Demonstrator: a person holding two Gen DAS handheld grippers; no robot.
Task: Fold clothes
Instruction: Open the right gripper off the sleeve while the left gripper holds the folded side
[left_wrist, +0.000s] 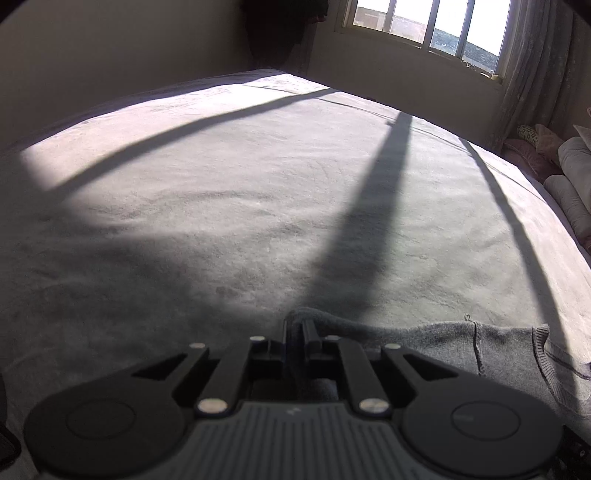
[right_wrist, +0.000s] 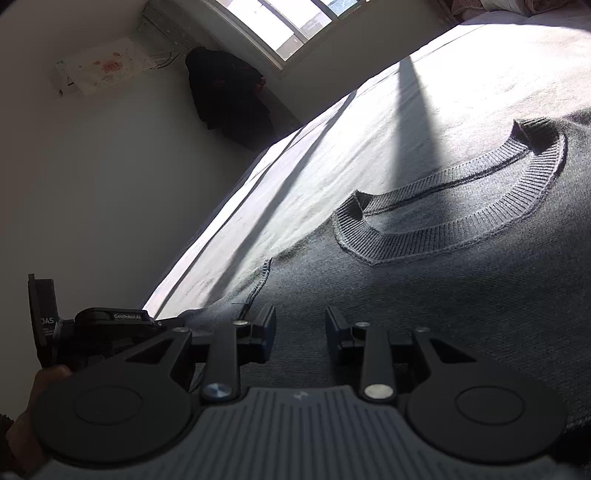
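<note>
sweater (right_wrist: 461, 280): lay flat on bed (left_wrist: 221, 206), ribbed collar (right_wrist: 454, 199) facing up; grey knit
left gripper (left_wrist: 298, 332): clenched on a raised fold at sweater's edge; fabric pinched between pads
right gripper (right_wrist: 300, 325): released, jaws apart just above sweater body; nothing between them
window (left_wrist: 424, 22): behind bed, threw bar shadows across cover
</note>
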